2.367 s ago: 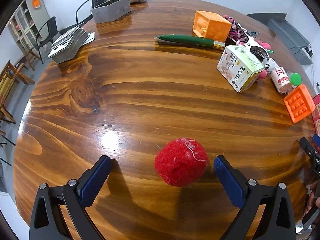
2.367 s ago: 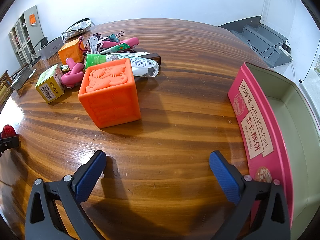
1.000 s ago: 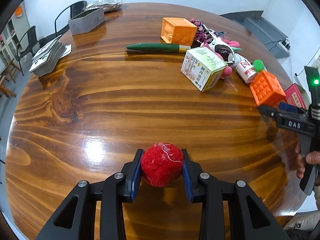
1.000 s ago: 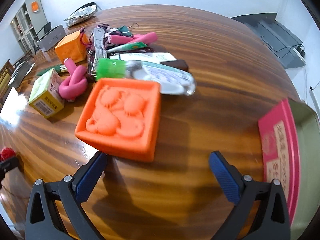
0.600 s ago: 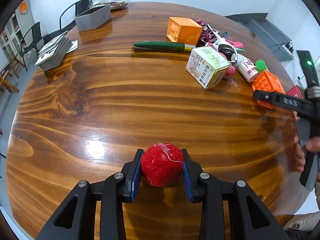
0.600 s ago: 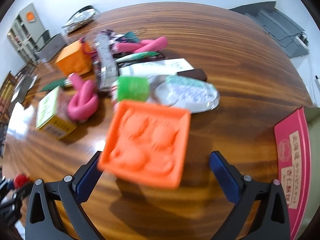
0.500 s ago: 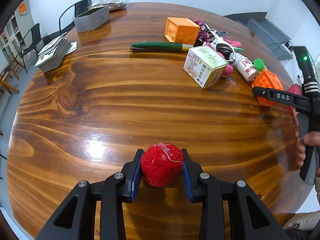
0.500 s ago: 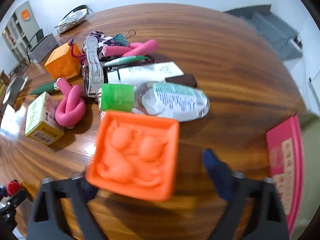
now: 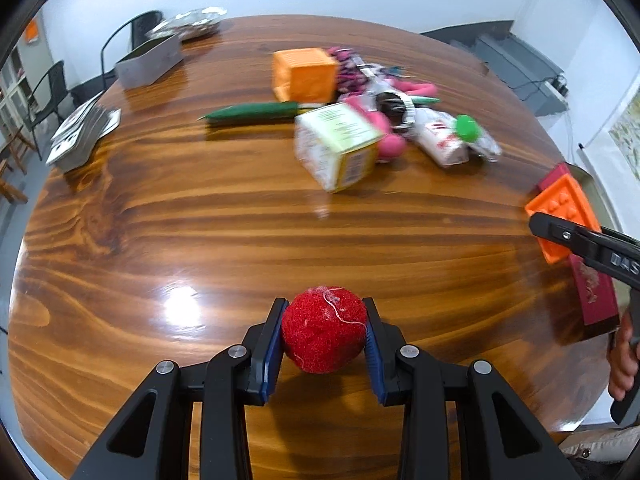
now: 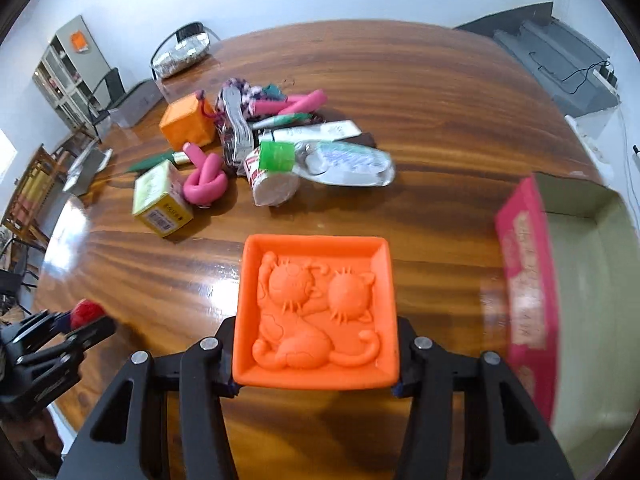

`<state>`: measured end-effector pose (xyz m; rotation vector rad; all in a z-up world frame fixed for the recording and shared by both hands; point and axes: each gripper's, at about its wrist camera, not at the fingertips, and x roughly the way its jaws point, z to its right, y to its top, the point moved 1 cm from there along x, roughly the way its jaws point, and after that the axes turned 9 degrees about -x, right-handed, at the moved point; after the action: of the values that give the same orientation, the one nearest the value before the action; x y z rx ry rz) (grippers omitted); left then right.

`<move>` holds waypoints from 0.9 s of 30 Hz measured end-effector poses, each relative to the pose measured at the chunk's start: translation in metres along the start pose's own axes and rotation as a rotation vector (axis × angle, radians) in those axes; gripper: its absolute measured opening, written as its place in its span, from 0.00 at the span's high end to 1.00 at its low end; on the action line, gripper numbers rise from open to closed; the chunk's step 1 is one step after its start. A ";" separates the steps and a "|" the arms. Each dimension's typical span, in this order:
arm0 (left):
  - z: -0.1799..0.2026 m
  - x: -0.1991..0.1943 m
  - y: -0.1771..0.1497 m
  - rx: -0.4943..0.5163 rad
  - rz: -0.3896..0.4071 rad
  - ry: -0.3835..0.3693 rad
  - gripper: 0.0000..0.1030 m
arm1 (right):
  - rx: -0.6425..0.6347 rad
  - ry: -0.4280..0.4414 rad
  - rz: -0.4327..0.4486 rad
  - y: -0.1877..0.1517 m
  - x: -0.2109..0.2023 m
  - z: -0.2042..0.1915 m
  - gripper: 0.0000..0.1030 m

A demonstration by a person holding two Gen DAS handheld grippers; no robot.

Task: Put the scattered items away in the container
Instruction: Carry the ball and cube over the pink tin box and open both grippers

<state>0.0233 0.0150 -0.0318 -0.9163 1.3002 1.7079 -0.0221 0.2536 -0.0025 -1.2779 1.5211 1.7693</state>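
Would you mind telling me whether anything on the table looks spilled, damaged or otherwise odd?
Nothing looks spilled or damaged. The clear bottle with the green cap lies on its side in the clutter, and the red ball trails a loose white thread.

A fuzzy red ball sits left of an orange embossed rubber block; the pink cardboard box lies right.
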 end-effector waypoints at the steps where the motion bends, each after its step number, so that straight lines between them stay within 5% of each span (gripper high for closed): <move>1: 0.008 -0.002 0.001 0.012 0.003 -0.007 0.64 | -0.002 -0.007 0.017 -0.001 -0.009 0.004 0.46; 6: 0.058 -0.010 0.010 0.081 0.020 -0.052 0.64 | 0.038 -0.060 0.087 -0.008 -0.046 0.021 0.46; 16: 0.171 -0.018 0.023 0.227 0.034 -0.169 0.64 | 0.216 -0.201 0.126 -0.044 -0.097 0.121 0.46; 27: 0.288 -0.013 0.035 0.333 0.072 -0.253 0.64 | 0.248 -0.219 0.122 -0.075 -0.116 0.177 0.46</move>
<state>-0.0269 0.2870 0.0557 -0.4513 1.4016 1.5406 0.0322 0.4644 0.0515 -0.8586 1.6581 1.6682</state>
